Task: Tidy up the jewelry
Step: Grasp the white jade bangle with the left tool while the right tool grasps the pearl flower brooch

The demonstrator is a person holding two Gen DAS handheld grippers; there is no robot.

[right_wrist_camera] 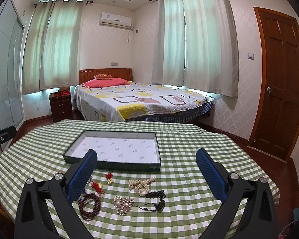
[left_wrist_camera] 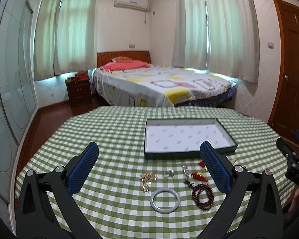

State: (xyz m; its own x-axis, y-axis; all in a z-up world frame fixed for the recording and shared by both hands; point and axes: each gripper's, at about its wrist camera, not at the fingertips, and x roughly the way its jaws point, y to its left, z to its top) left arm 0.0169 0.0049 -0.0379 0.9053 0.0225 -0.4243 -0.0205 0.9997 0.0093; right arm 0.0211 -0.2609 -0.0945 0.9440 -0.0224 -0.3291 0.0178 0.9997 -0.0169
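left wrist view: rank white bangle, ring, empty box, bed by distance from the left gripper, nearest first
1. White bangle: on the cloth, just ahead of the open left gripper, centre.
2. Ring: just behind the bangle.
3. Empty box: farther back, right of centre.
4. Bed: beyond the table.
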